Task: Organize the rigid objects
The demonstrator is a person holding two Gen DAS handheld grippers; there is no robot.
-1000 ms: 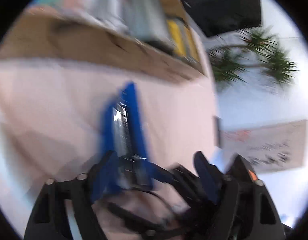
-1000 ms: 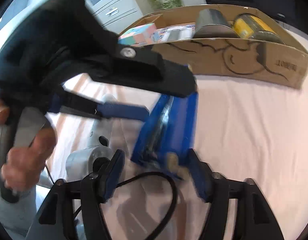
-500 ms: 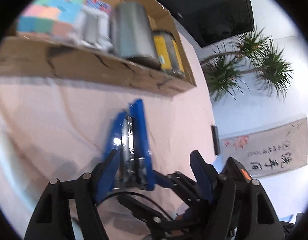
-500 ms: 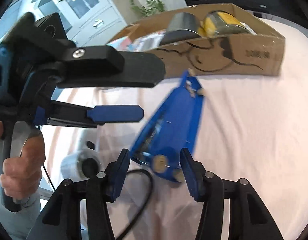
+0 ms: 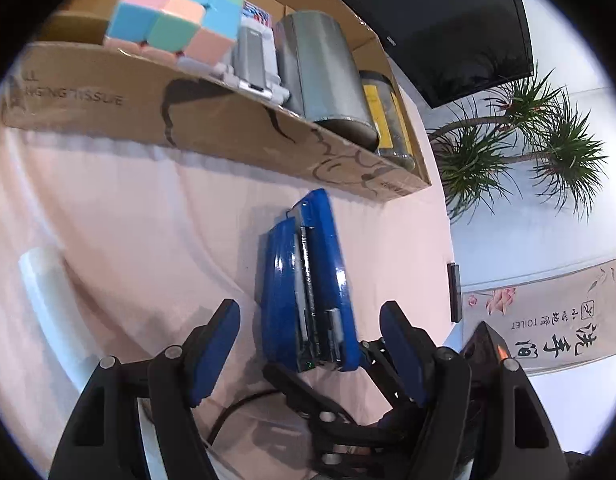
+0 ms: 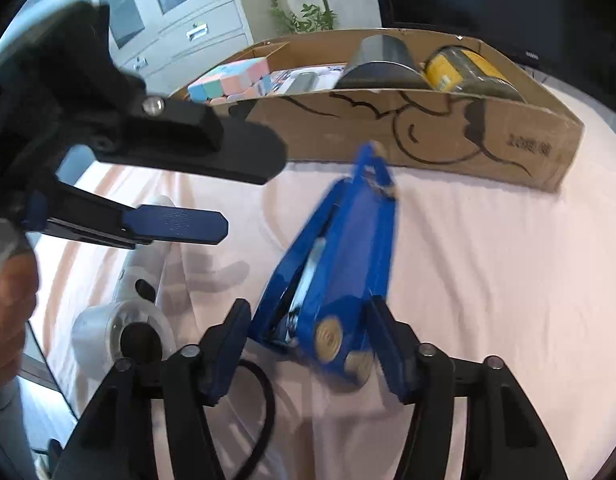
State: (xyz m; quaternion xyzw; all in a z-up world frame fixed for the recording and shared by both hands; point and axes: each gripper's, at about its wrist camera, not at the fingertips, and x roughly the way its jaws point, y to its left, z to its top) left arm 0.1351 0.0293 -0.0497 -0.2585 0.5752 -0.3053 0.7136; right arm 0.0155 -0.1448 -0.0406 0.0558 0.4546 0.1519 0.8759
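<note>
Left wrist view: left gripper (image 5: 310, 344) stands wide open, holding nothing. Blue stapler (image 5: 308, 280) lies on the pink cloth (image 5: 148, 220) between its 2 fingers, touching neither. Cardboard box (image 5: 212, 120) sits ahead, holding a pastel cube (image 5: 172, 20), grey cylinder (image 5: 324, 72) and yellow jar (image 5: 384, 120).

Right wrist view: right gripper (image 6: 308, 344) brackets the stapler's (image 6: 340, 264) hinge end; whether the pads touch it cannot be told. Left gripper (image 6: 176, 224) hovers to its left.

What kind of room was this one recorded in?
Probably a lived-in home or office room, not a lab: a dark TV screen on the wall, a potted plant, glass-door cabinets, and a cloth-covered table with a cardboard box.
</note>
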